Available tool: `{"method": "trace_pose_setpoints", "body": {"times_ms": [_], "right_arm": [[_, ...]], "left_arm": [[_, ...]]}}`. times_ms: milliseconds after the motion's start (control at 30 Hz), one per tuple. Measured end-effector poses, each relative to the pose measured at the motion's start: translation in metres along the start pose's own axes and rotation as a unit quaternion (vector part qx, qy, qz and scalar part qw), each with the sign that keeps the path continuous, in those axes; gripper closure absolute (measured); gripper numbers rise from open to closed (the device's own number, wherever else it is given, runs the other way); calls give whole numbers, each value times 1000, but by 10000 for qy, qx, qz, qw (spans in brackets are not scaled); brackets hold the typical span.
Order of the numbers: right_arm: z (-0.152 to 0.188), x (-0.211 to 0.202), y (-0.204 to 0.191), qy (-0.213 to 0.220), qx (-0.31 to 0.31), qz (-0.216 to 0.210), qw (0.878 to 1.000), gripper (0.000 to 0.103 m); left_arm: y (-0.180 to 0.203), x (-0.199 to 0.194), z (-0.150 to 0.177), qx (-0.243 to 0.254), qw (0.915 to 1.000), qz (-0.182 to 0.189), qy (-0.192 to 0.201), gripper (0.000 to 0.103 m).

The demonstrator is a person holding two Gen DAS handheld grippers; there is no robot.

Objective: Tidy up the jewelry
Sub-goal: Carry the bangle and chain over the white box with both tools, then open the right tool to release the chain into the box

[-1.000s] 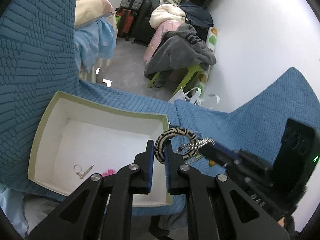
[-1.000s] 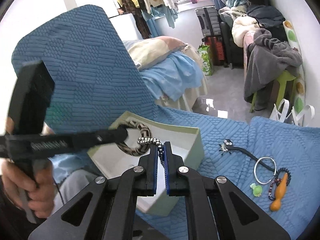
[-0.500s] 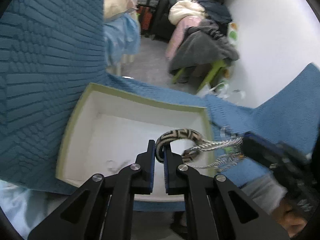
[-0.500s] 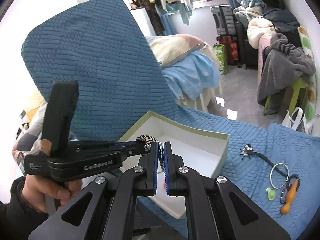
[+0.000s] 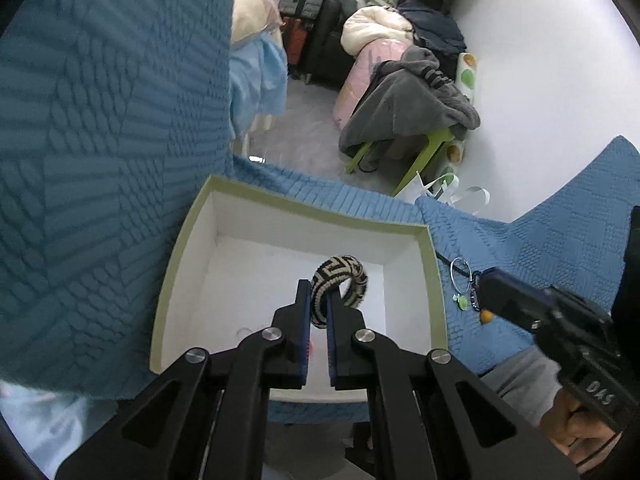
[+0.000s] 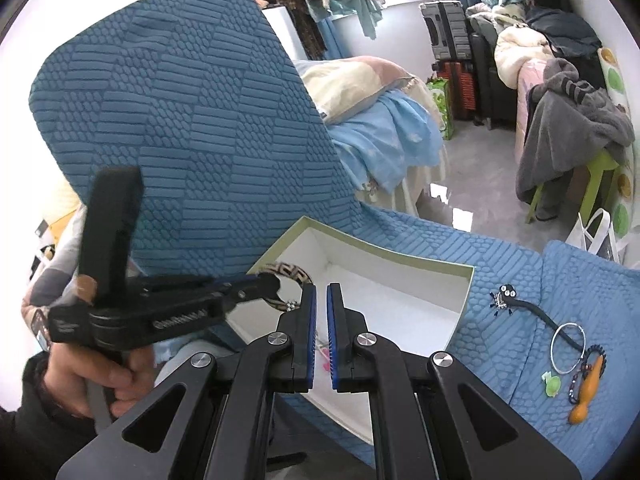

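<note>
The left hand-held gripper [image 5: 319,307] has its blue-padded fingers pinched on a thick woven bangle with a black and cream key pattern [image 5: 343,287], which it holds upright over the inside of an open white box with a pale green rim [image 5: 434,276]. From the right wrist view the bangle [image 6: 289,276] hangs just above the near wall of the box [image 6: 464,300]. The right hand-held gripper [image 6: 321,300] has its fingers pressed almost together with nothing clearly caught between them; a small beaded bit beside its left finger is too small to read. Something pink on the box floor is mostly hidden behind the fingers. The box sits on a blue quilted chair cover [image 6: 500,280], where a thin silver ring [image 6: 568,347], a dark beaded strand with an orange pendant [image 6: 588,390], a small green piece [image 6: 551,383] and a black cord with a jewelled ornament [image 6: 505,298] lie well apart from the box.
</note>
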State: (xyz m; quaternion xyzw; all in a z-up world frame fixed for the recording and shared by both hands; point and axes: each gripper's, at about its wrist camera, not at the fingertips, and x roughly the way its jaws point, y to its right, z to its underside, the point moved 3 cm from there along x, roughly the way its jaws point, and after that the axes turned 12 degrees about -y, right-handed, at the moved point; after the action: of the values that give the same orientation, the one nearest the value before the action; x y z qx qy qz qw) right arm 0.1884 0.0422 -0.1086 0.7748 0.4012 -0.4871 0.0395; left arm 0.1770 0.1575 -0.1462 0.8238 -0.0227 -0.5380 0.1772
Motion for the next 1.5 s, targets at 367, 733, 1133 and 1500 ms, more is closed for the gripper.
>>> {"method": "trace_pose_setpoints", "body": {"times_ms": [367, 733, 1133, 1500], "right_arm": [[8, -1, 16, 54, 313, 433, 9986, 99], [28, 11, 26, -129, 571, 493, 9971, 99], [24, 15, -3, -110, 161, 19, 9998, 89], [24, 54, -19, -276, -10, -159, 9995, 80]], "left_arm": [[-7, 7, 1, -56, 10000, 12, -30, 96], [-1, -13, 1, -68, 9983, 570, -59, 96], [20, -36, -12, 119, 9985, 528, 75, 96], [23, -32, -4, 106, 9979, 631, -6, 96]]}}
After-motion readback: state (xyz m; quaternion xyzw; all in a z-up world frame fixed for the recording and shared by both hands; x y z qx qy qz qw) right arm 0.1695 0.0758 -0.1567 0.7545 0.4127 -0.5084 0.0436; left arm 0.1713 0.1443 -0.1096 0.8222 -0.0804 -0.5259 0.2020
